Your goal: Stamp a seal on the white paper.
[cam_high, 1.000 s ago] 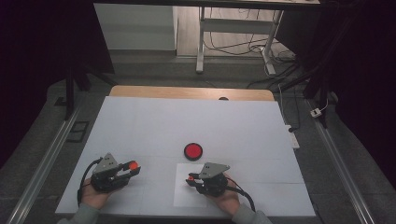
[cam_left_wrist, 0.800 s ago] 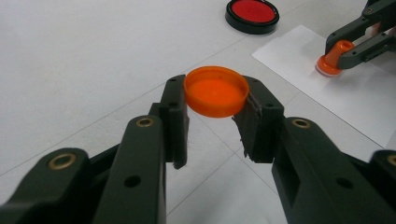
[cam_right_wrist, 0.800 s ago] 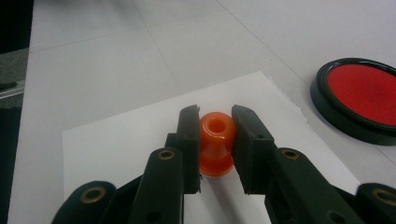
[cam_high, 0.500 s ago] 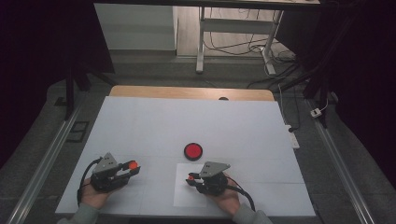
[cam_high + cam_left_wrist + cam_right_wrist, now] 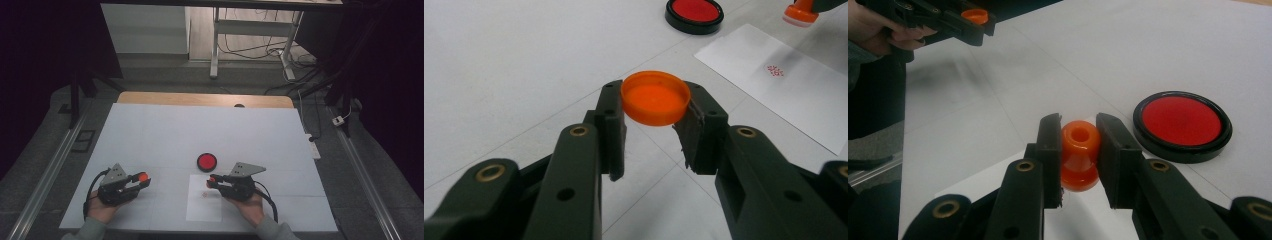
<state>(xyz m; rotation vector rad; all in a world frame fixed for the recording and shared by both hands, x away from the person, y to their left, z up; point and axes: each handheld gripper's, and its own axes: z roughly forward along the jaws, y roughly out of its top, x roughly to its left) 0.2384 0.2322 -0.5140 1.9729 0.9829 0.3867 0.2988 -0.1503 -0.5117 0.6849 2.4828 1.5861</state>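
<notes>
Stamp and cap held over the white table, near its front edge.

The right gripper (image 5: 1077, 145) is clenched on a glossy orange plastic stamp (image 5: 1078, 152), waisted like a spool with a hole in its top, above a white paper sheet (image 5: 205, 200) by the front edge; the sheet bears a small red mark (image 5: 775, 70), too small to read. The left gripper (image 5: 655, 120) grasps a round, smooth orange cap (image 5: 655, 97) by its rim, toward the front left corner. A round ink pad (image 5: 1182, 124), red in a black rim, lies just beyond the sheet, mid-table. No brand or label is legible.
</notes>
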